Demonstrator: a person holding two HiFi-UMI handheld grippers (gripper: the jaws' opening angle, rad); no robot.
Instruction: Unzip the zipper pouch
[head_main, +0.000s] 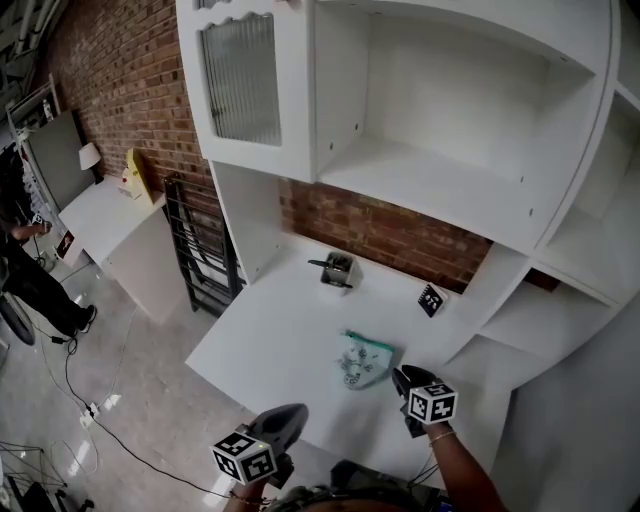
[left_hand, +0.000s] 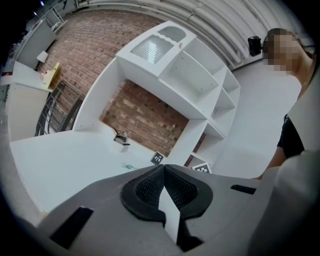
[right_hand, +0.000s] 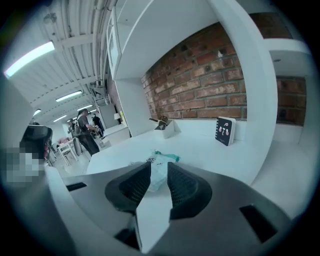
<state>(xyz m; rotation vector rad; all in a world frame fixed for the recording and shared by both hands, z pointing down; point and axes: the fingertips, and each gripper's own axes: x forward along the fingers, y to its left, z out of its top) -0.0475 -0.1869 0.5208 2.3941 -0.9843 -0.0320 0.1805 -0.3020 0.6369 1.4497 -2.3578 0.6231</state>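
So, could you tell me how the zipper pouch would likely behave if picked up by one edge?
The zipper pouch looks crumpled and slack on the table, so it would probably flop rather than hold shape. It seems thin and fairly flat, so likely light. Pushed, it may bunch or slide on the smooth white top.

Head view's up high, looking steeply down on the whole white desk (head_main: 270, 340). Left gripper view hangs back at the near edge, facing across to the brick wall (left_hand: 145, 115), while right gripper view sits low and close on the zipper pouch (right_hand: 161, 162); all three catch the marker card (head_main: 431, 299) at the back.
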